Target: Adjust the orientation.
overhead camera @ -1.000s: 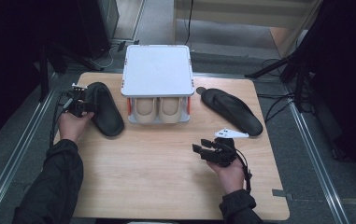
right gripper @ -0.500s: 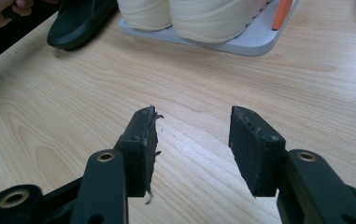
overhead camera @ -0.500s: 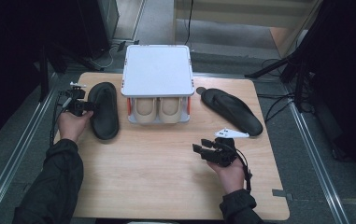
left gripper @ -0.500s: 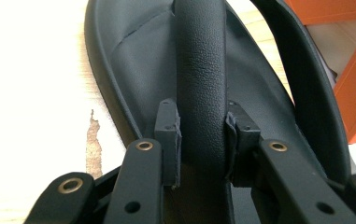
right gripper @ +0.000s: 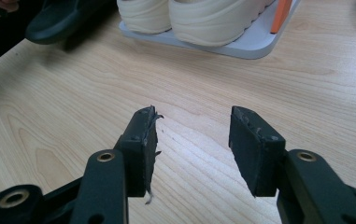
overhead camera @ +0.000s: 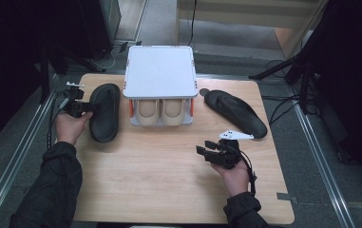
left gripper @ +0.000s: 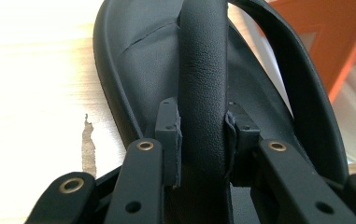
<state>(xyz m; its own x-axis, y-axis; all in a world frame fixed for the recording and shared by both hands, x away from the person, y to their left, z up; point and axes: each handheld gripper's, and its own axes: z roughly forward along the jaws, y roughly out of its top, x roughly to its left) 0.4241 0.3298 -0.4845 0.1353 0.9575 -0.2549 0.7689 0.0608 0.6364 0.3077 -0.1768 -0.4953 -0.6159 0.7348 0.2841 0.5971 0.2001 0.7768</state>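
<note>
Table (overhead camera: 169,190): you are working at a pale wooden top, and every place below is given relative to the shoe rack standing at its far middle.
Shoe rack (overhead camera: 159,71): it is sitting with a flat white top on orange posts, and a pair of cream shoes (overhead camera: 162,111) is resting on its lower shelf, toes pointing toward you.
Right sandal (overhead camera: 235,111): this black sandal is lying flat just to the right of the rack, angled away from it, with nothing touching it.
Left sandal (overhead camera: 105,111): this black sandal, the one you are handling, is lying just to the left of the rack, running roughly parallel to the rack's side.
Sandal strap (left gripper: 203,74): it is arching over the footbed, and in the left gripper view it is running straight up between your jaws.
Left gripper (overhead camera: 76,107): you are holding it on the side of the left sandal away from the rack; its jaws have just been closing, and the pads (left gripper: 168,126) are now pressing on both sides of the strap, grasping it.
Right gripper (overhead camera: 216,152): you are holding it in front of the rack and to its right, low over bare wood; its jaws are standing apart, released, with nothing between the pads (right gripper: 143,135).
</note>
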